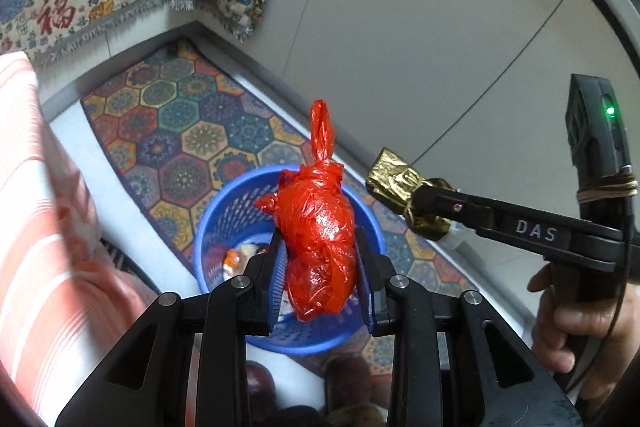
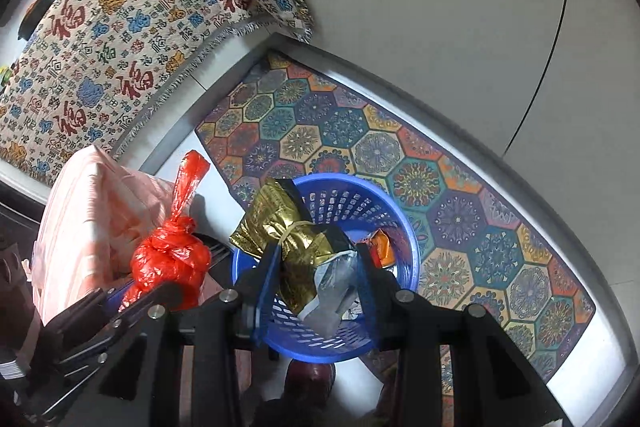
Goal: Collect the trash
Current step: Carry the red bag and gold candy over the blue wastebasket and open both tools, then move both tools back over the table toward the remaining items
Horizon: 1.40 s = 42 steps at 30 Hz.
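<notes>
My left gripper (image 1: 319, 247) is shut on a knotted red plastic bag (image 1: 320, 231), which hangs over the blue perforated basket (image 1: 224, 215) on the floor. The bag's tied ears stick upward. My right gripper (image 2: 318, 259) is shut on a crumpled gold foil wrapper (image 2: 276, 223) with a grey-white end, held above the same blue basket (image 2: 404, 239). In the left wrist view the right gripper (image 1: 412, 203) comes in from the right with the gold wrapper (image 1: 394, 179). The red bag (image 2: 172, 259) and left gripper (image 2: 160, 283) show at the right wrist view's left. Some trash lies inside the basket.
The basket stands on a colourful hexagon-pattern mat (image 2: 460, 195) beside a white wall panel. A pink striped cloth (image 1: 44, 211) lies to the left. A patterned blanket (image 2: 100, 39) with red characters hangs behind. A hand (image 1: 576, 323) grips the right tool. Shoes (image 1: 260, 383) show below.
</notes>
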Each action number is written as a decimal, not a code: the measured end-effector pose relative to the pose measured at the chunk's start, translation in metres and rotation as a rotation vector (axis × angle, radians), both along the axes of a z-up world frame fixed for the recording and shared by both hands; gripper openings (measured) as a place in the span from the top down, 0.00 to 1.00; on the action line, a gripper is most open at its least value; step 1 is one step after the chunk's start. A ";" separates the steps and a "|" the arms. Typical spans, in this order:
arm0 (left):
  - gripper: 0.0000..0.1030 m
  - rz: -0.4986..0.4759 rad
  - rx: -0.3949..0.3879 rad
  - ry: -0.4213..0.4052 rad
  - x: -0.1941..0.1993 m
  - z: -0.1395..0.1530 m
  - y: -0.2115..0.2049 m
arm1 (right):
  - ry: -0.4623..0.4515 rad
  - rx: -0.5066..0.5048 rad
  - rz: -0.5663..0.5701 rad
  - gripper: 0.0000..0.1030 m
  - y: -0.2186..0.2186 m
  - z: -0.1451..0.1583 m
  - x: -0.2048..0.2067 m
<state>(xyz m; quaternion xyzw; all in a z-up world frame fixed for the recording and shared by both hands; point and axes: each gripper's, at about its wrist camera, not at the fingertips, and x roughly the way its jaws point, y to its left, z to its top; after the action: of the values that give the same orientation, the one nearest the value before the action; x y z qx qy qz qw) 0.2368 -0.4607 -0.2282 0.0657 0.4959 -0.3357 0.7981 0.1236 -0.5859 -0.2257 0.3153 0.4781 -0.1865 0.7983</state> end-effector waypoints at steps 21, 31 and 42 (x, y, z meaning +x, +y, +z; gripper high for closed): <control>0.48 0.040 -0.079 -0.052 -0.008 0.044 0.029 | -0.078 -0.119 -0.010 0.54 0.000 0.019 0.008; 0.23 0.240 0.045 -0.252 -0.052 0.102 0.184 | -0.278 -0.338 0.175 0.52 0.079 0.100 0.017; 0.23 0.705 0.255 -0.232 -0.021 0.065 0.396 | -0.259 -0.342 0.858 0.45 0.295 0.115 0.112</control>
<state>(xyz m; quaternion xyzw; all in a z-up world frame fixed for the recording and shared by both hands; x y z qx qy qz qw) 0.2160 -0.0643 -0.1632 0.0274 0.4322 0.0332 0.9008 0.2353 -0.2910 -0.1108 -0.0257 0.4242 0.1248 0.8966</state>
